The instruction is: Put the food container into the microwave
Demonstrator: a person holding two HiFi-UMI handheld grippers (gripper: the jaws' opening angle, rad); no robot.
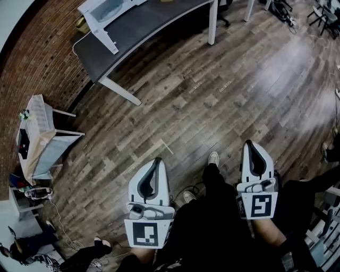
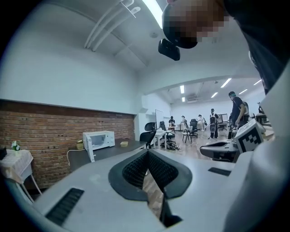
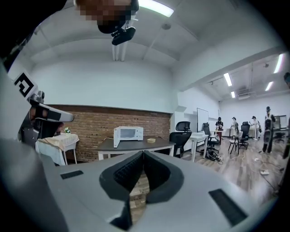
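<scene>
Grey left tongs (image 2: 147,153) closed, empty — right tongs (image 3: 142,154) closed too, nothing held

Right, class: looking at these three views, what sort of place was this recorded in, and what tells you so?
Most likely an open-plan office or lab: office chairs at white desks, ceiling strip lights, and a microwave on a table by a brick wall.

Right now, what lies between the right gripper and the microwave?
Between the right gripper and the microwave there is only wooden floor, then the dark table it stands on. The head view shows this.
</scene>
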